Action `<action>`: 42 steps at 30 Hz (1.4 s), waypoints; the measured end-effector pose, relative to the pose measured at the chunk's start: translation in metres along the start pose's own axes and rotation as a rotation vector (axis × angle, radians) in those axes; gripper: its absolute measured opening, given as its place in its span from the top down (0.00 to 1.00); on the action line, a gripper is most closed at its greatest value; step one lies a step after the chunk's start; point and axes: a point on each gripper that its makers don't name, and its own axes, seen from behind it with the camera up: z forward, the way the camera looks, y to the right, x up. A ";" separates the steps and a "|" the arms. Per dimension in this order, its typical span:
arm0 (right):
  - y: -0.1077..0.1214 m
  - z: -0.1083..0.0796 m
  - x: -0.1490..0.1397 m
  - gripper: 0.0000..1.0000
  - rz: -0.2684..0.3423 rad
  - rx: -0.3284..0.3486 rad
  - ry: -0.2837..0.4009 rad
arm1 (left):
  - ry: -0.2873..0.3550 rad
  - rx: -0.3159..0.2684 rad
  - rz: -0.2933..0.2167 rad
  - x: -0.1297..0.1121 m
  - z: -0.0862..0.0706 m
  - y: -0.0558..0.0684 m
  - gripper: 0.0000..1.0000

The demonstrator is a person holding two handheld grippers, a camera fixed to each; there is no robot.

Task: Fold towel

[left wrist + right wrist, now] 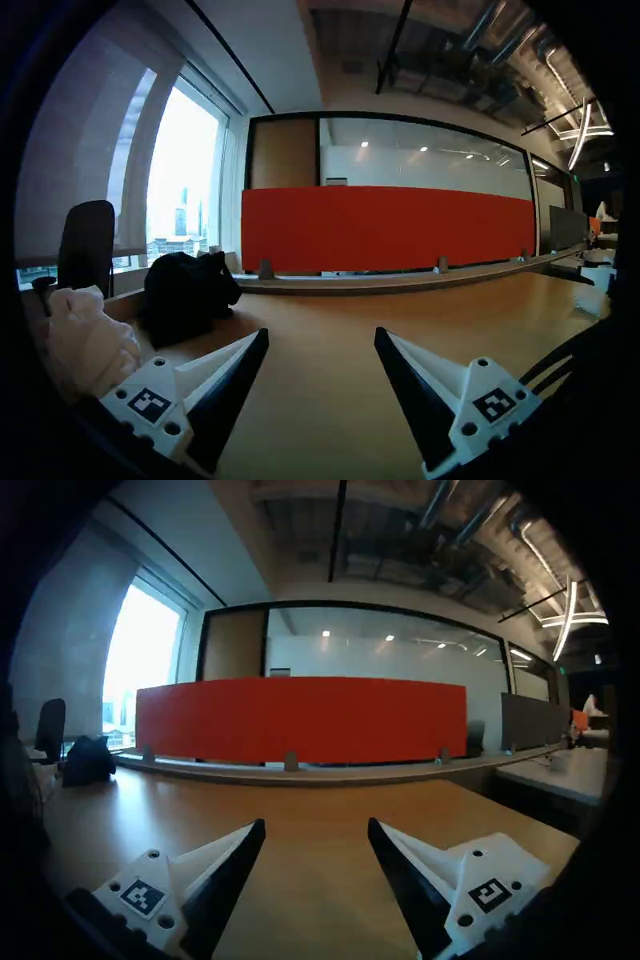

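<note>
Left gripper view, from left: a pale crumpled towel (84, 340) lies at the left edge of the wooden desk (336, 400), just beside a black bag (188, 296); the left gripper (320, 331), fingers spread and grasping nothing, faces a red divider (388, 228). Right gripper view: the bag sits far left; the right gripper (315, 822) is likewise spread and empty over the desk
</note>
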 end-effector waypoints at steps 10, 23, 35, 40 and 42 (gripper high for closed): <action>-0.004 -0.001 0.000 0.01 -0.001 0.008 0.006 | 0.000 0.000 0.000 0.000 0.000 -0.001 0.02; -0.002 -0.005 0.002 0.01 0.004 0.003 0.008 | 0.000 0.000 0.000 0.000 -0.001 0.000 0.02; -0.001 -0.004 0.002 0.01 0.006 0.004 0.006 | 0.000 0.000 0.000 0.000 0.000 0.000 0.02; -0.001 -0.004 0.002 0.01 0.006 0.004 0.006 | 0.000 0.000 0.000 0.000 0.000 0.000 0.02; -0.001 -0.004 0.001 0.00 0.006 0.004 0.005 | 0.000 0.000 0.000 0.000 0.000 0.000 0.02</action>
